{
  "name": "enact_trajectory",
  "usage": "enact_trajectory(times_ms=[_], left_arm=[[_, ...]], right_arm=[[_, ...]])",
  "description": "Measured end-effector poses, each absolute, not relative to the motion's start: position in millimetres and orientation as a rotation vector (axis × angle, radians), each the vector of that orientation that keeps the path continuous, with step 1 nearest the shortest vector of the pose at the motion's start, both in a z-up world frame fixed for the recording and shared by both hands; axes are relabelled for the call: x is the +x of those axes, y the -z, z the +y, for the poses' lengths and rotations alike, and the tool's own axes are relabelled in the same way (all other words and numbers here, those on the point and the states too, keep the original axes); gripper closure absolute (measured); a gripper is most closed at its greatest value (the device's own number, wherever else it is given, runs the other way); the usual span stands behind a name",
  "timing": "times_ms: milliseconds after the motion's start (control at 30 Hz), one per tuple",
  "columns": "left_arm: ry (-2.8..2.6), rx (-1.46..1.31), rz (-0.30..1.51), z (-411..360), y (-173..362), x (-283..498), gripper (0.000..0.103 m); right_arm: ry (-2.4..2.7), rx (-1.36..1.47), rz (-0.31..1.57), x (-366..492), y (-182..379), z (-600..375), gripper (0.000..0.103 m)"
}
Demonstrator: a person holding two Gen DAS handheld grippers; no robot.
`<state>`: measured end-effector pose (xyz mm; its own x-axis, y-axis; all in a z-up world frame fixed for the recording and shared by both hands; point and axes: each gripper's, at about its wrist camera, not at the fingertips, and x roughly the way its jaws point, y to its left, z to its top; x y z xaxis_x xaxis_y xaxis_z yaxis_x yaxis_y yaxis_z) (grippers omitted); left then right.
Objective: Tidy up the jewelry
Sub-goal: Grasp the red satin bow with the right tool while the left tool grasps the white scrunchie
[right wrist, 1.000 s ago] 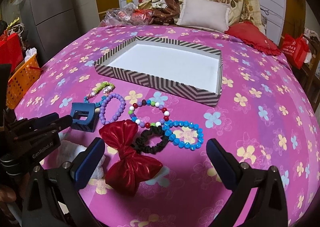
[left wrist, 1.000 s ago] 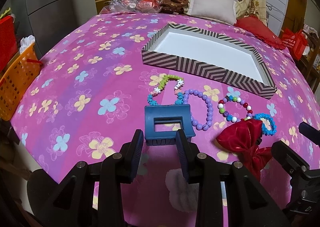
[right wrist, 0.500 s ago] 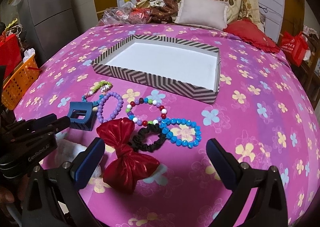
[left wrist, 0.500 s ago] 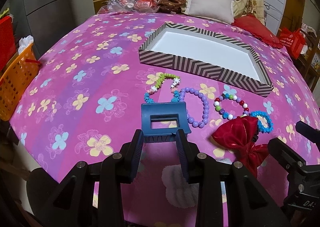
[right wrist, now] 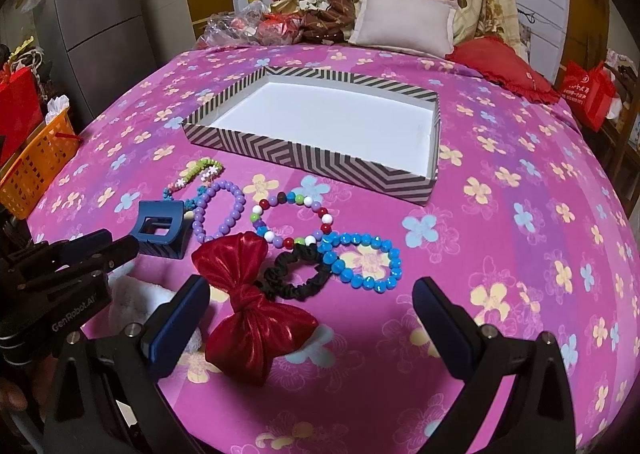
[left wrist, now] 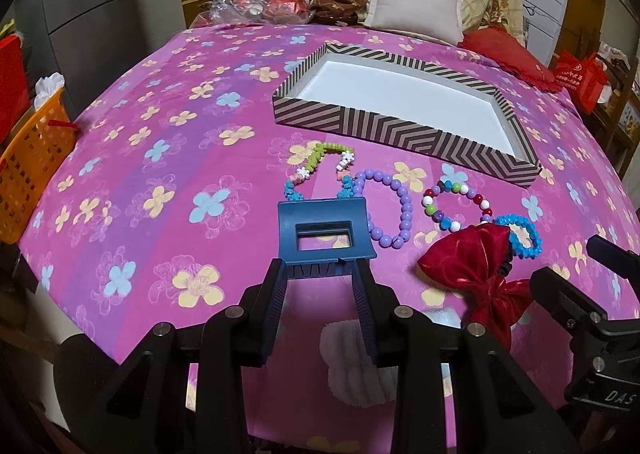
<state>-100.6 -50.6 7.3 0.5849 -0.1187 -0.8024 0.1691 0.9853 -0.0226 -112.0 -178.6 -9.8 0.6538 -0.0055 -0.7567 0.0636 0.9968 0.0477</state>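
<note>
My left gripper (left wrist: 320, 274) is shut on a blue hair claw clip (left wrist: 324, 238), held just above the pink flowered bedspread; it also shows in the right wrist view (right wrist: 160, 230). My right gripper (right wrist: 312, 306) is open and empty over a red bow (right wrist: 252, 306) and a black scrunchie (right wrist: 296, 274). A purple bead bracelet (left wrist: 388, 209), a multicoloured bead bracelet (left wrist: 456, 205), a bright blue bracelet (right wrist: 364, 260) and a green-pink-blue bracelet (left wrist: 320, 169) lie nearby. The striped box (right wrist: 320, 153) with an empty white inside stands behind them.
An orange basket (left wrist: 28, 161) hangs off the bed's left edge. Pillows (right wrist: 404, 25), a red cushion (right wrist: 504, 67) and a plastic bag of items (right wrist: 240, 23) lie at the bed's far end. A white fluffy item (left wrist: 360, 366) lies under my left gripper.
My left gripper has lifted slightly with the blue claw clip and drifted a little toward the box. The right gripper stays open and has barely moved.
</note>
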Motion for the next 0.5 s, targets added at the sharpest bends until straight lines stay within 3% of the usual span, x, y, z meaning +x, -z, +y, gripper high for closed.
enact_trajectory(times_ms=[500], left_arm=[[0.197, 0.060, 0.943, -50.0, -9.1, -107.7, 0.071]], right_arm=[[0.042, 0.081, 0.875, -113.7, 12.2, -180.6, 0.000]])
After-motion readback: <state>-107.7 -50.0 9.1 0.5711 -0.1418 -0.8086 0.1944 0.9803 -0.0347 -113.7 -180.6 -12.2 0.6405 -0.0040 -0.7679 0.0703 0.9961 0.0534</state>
